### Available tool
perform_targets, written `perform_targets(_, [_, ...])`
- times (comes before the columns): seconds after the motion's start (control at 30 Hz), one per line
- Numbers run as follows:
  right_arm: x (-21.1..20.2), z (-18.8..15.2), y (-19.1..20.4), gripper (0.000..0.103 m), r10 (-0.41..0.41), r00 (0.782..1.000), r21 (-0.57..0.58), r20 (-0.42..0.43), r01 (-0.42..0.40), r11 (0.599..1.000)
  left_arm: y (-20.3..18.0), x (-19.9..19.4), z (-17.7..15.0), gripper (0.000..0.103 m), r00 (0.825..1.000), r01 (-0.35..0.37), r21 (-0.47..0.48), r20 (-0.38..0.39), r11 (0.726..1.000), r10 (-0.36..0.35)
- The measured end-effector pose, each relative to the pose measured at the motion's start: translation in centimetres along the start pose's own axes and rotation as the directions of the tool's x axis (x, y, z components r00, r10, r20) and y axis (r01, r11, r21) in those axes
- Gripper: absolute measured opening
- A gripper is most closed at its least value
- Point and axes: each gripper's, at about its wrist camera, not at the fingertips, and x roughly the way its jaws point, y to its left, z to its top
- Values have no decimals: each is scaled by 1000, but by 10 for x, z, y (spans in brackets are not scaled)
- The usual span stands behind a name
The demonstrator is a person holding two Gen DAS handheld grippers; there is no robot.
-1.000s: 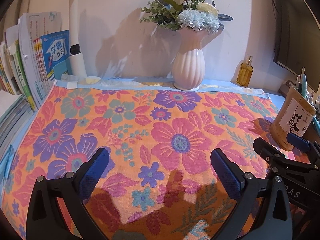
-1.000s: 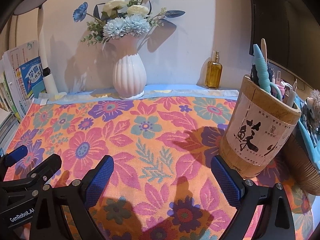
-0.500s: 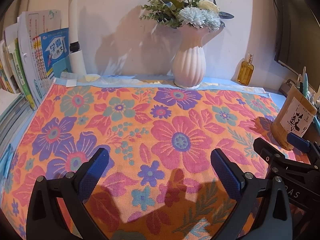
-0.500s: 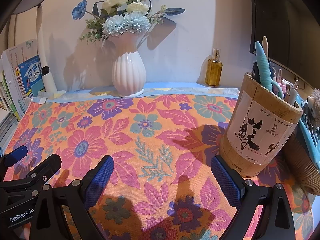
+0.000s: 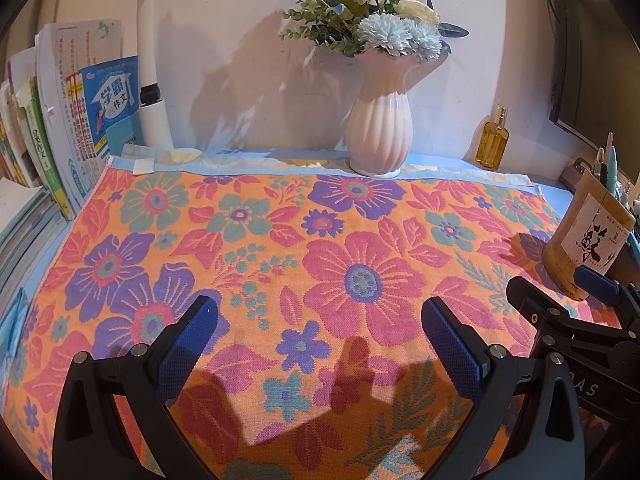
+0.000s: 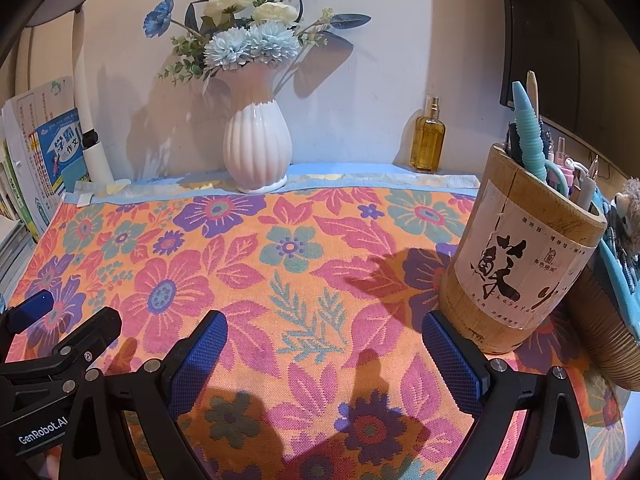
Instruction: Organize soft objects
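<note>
Left wrist view shows me the floral towel (image 5: 320, 264) spread flat over most of the surface, its far edge touching the white vase (image 5: 379, 132). I hold my left gripper (image 5: 316, 320) above its near part, fingers spread wide and empty. My right gripper (image 6: 324, 340) hovers likewise spread, near the bamboo pen holder (image 6: 520, 256) at the towel's right edge.

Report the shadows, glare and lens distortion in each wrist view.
Left wrist view: fisheye bends the books and monitor inward; the vase throws soft shadows on the wall. Right wrist view: dark vignette corners; the pen holder casts a shadow leftward onto the floral towel; no strong glare.
</note>
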Motion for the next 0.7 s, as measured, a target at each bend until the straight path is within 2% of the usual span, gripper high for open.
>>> perform_targets(0.37, [1, -1, 0, 98, 3, 1000, -6, -2, -3, 1000, 0, -2, 0, 102, 1000, -21, -3, 7, 1000, 21])
perform_targets(0.5, [0, -1, 1, 99, 0, 1000, -8, 1, 0, 1000, 3, 0, 0, 102, 1000, -29, -12, -8, 999, 29])
perform_targets(0.57, [0, -1, 1, 102, 3, 1000, -9, 0, -3, 1000, 4, -1, 0, 102, 998, -56, -20, -4, 998, 56])
perform_targets(0.7, [0, -1, 1, 103, 0, 1000, -12, 4, 0, 1000, 5, -1, 0, 102, 999, -52, -21, -8, 998, 52])
